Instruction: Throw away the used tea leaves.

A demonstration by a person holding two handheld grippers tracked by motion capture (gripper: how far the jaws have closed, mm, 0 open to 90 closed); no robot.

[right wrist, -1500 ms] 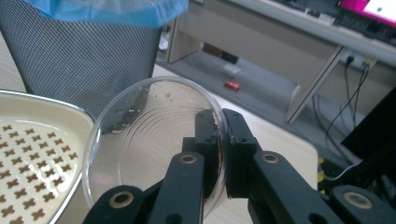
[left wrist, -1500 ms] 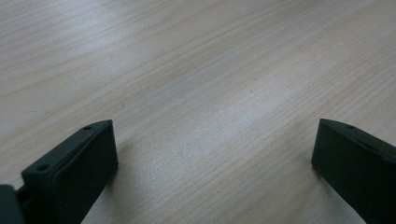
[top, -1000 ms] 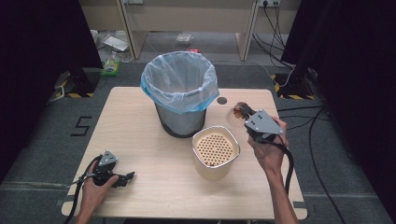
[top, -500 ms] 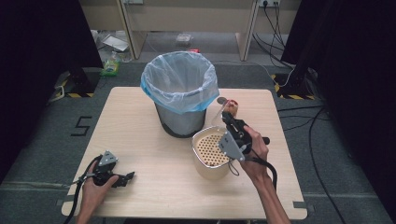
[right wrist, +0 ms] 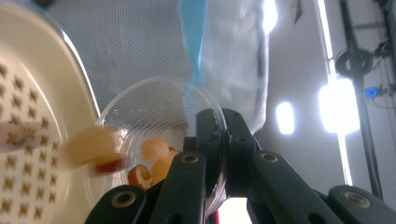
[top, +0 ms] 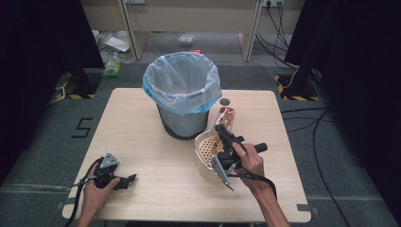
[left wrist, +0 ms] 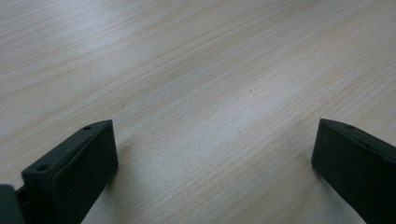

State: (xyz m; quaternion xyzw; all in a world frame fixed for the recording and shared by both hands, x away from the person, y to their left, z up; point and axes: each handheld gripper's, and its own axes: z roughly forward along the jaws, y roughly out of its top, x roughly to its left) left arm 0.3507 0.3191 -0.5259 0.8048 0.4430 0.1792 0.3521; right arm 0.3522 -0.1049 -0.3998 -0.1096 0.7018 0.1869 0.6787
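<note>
In the high view a clear cup [top: 225, 118] is held tipped over the colander [top: 204, 150] at centre by the right gripper [top: 224, 134], the left gripper [top: 128, 179] lying lower left on the surface [top: 156, 156]; in the left gripper view its jaws are seen wide apart; in the right gripper view the jaws are seen clamped on the cup's rim, food pieces [right wrist: 154, 161] inside.

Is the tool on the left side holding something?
No, the left tool has its jaws spread wide apart over bare wooden table, with nothing between them.

Floor marking [top: 83, 127] — "5"
</note>
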